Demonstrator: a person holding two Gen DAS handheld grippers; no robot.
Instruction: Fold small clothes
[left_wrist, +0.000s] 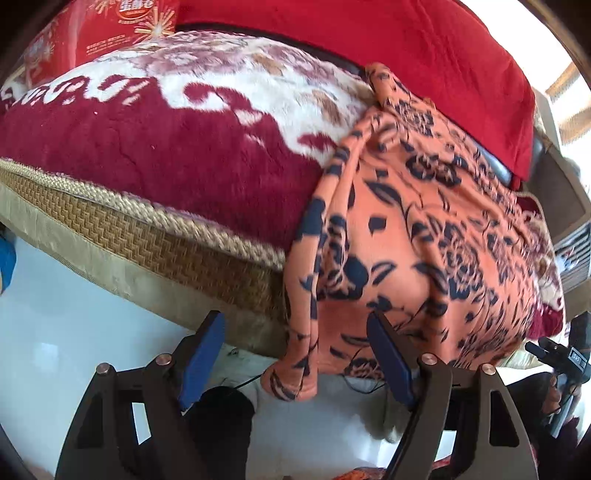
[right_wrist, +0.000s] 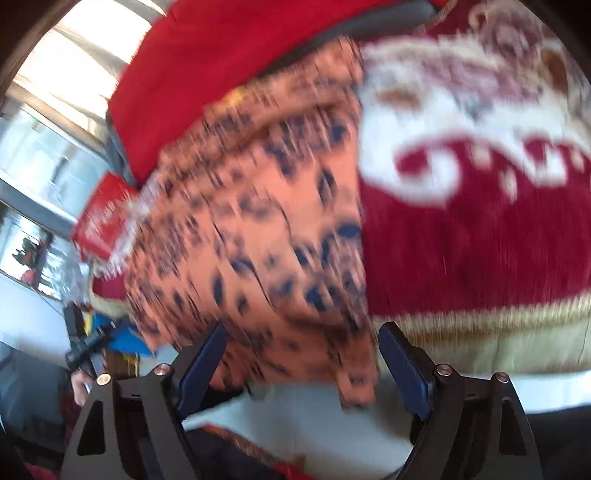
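An orange garment with a dark blue flower print (left_wrist: 417, 236) lies on a red and white plush blanket (left_wrist: 155, 147) and hangs over the bed's front edge. My left gripper (left_wrist: 295, 354) is open and empty, just below the hanging hem. The right wrist view is blurred by motion. In it the same garment (right_wrist: 258, 236) hangs over the edge, and my right gripper (right_wrist: 303, 354) is open with the lower hem between its blue pads (right_wrist: 402, 365), not clamped. The other gripper shows at the edge of each view: right (left_wrist: 565, 358), left (right_wrist: 85, 350).
A woven straw mat edge (left_wrist: 147, 236) runs under the blanket. A bright red quilt (left_wrist: 406, 48) lies at the back. A red printed package (left_wrist: 122, 29) stands at the back left. A red box (right_wrist: 103, 218) sits beside the garment. White floor (left_wrist: 55, 350) lies below the bed.
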